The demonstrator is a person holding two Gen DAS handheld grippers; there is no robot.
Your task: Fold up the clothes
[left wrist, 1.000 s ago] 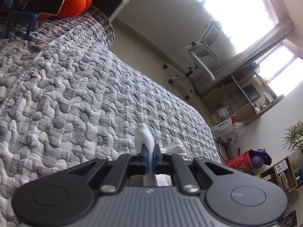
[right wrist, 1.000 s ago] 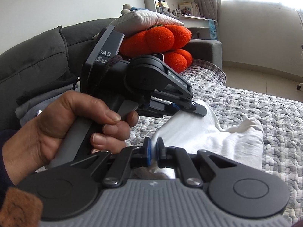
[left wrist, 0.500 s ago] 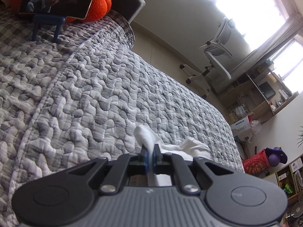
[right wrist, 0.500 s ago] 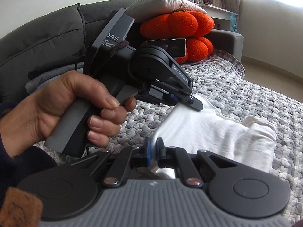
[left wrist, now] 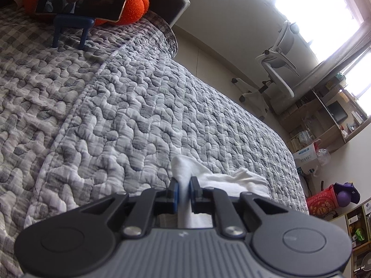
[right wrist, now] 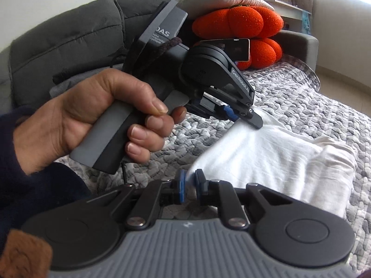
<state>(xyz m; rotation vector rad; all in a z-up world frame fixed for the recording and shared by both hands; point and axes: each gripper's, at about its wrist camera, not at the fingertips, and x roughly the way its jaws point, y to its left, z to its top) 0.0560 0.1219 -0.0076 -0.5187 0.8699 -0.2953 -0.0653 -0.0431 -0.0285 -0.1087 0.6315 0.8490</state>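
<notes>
A white garment [right wrist: 273, 153] lies partly folded on the grey quilted bed cover [right wrist: 324, 106]. My left gripper [left wrist: 183, 186] is shut on a pinched edge of the white garment [left wrist: 185, 169], low over the quilt. In the right wrist view the left gripper [right wrist: 252, 118] is held in a hand and touches the garment's far edge. My right gripper [right wrist: 190, 178] is shut on the garment's near corner, with a small gap between the pads filled by cloth.
A phone on a blue stand [left wrist: 81, 0] stands in front of orange cushions [right wrist: 243, 23] at the head of the bed. A dark grey sofa back [right wrist: 69, 34] is behind. An office chair [left wrist: 276, 62], shelves and boxes stand on the floor beyond the bed.
Both grippers have moved down and forward with the garment. The phone and cushions have come further into the left view. The cloth edge now lies lower on the quilt.
</notes>
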